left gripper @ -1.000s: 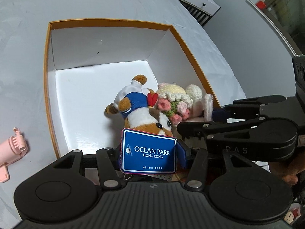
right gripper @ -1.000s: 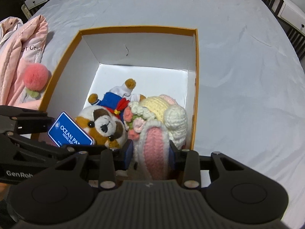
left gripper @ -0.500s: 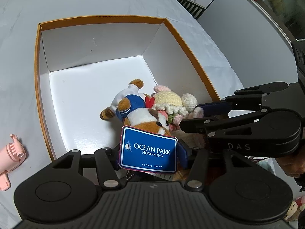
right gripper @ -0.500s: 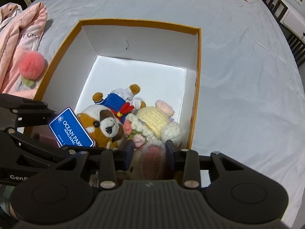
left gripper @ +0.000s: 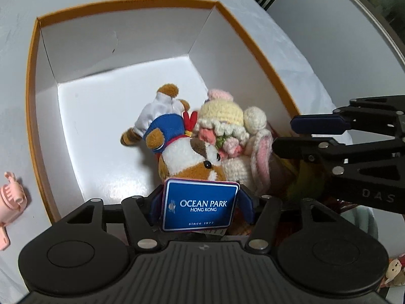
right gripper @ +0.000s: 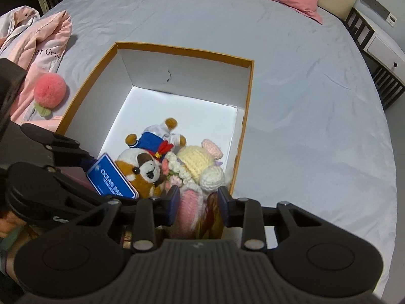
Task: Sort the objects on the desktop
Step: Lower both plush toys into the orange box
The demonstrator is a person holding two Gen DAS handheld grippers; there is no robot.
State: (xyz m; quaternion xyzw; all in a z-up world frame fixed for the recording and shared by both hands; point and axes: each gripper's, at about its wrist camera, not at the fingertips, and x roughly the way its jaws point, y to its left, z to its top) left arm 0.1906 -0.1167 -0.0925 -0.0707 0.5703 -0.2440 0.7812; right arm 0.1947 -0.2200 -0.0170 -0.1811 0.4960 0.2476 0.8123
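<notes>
The red panda plush (left gripper: 192, 162) lies on its back on the white floor of the box (left gripper: 33, 101), in the near right corner, and the crochet doll (left gripper: 227, 126) is touching its right side against the box wall. Compared with 1 second ago, both toys are in the same spot, so we judge both as delivered.

What has changed is the grips. The left gripper (left gripper: 201, 205) is opening its jaws, wider than a moment ago. The plush's blue tag (left gripper: 200, 205) stands between the pads, which no longer seem to pinch it. The right gripper (right gripper: 198, 200) is closing its jaws. The doll's pink ear (right gripper: 188, 210) hangs between them, touching 1 pad with a gap at the other, so we cannot call it held.

The 2 grippers crowd the near rim, close to each other. The rest of the box floor is bare. Outside, a pink pompom (right gripper: 49, 90) and a pink toy (left gripper: 10, 197) wait on the left. The grey sheet (right gripper: 303, 101) on the right is open.
</notes>
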